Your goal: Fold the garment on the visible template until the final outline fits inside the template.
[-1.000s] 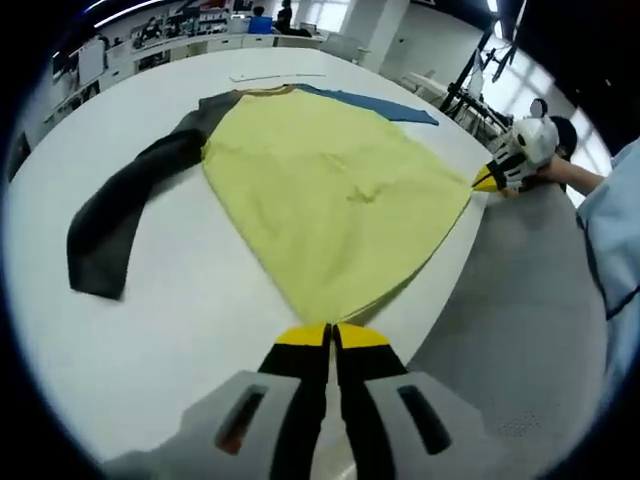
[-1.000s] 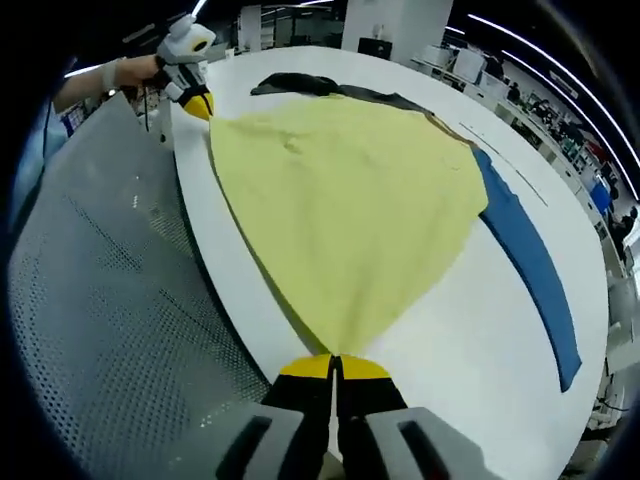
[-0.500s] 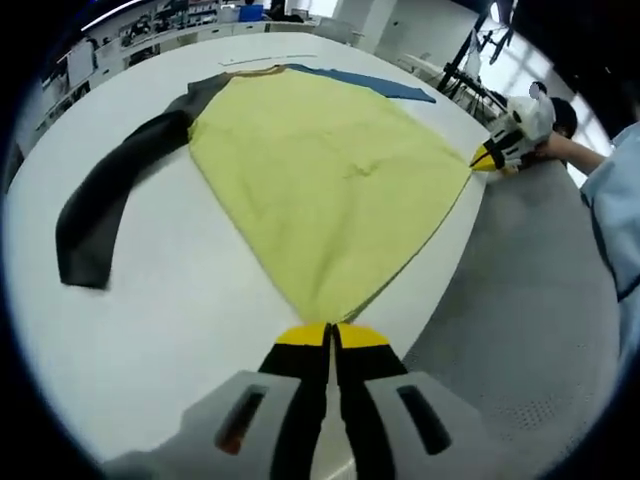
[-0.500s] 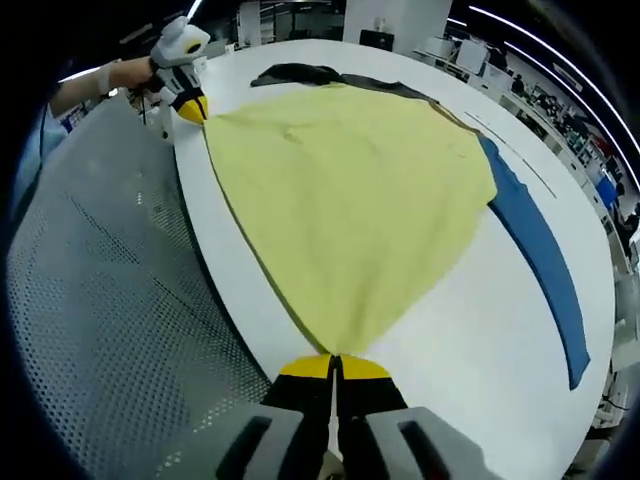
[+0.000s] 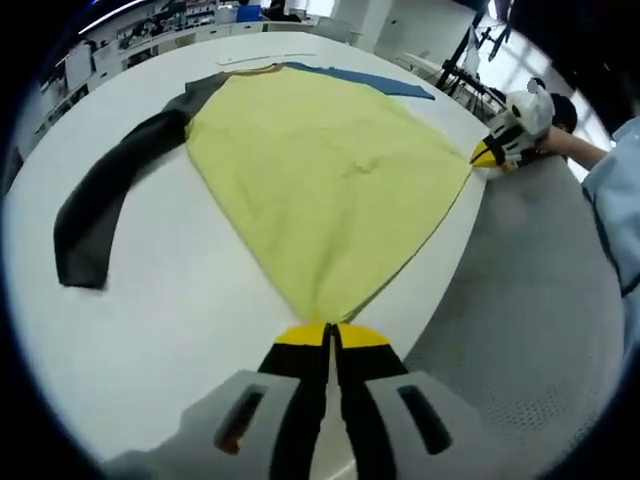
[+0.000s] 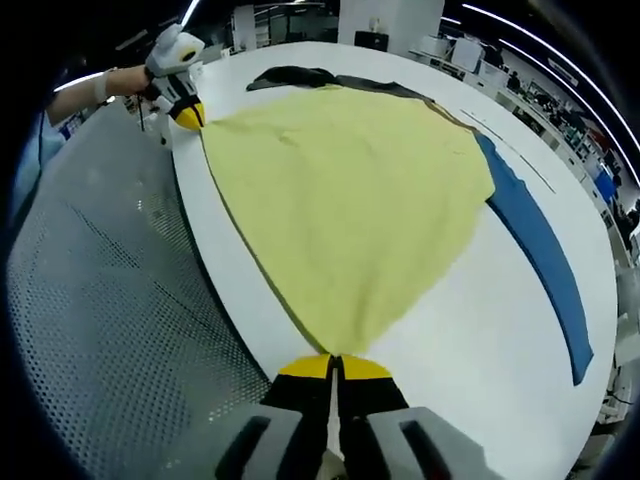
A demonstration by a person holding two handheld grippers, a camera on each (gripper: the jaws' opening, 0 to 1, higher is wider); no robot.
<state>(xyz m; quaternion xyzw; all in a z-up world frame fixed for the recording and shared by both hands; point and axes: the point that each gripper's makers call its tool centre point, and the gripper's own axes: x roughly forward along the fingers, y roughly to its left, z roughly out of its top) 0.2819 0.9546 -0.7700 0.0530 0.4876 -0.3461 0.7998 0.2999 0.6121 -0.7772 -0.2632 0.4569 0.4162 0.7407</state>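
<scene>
Both grippers, left (image 5: 330,335) and right (image 6: 333,365), jaws clamped on shirt (image 5: 320,170) hem corners, stretching it flat for folding.

Left gripper view: your camera sits low at one hem corner of the shirt (image 5: 320,170), close in, facing across the counter (image 5: 170,300) toward the right claw (image 5: 487,155).
Right gripper view: low at the opposite hem corner, facing the left claw (image 6: 187,115).
Shared: the yellow shirt body and the white counter top.
</scene>
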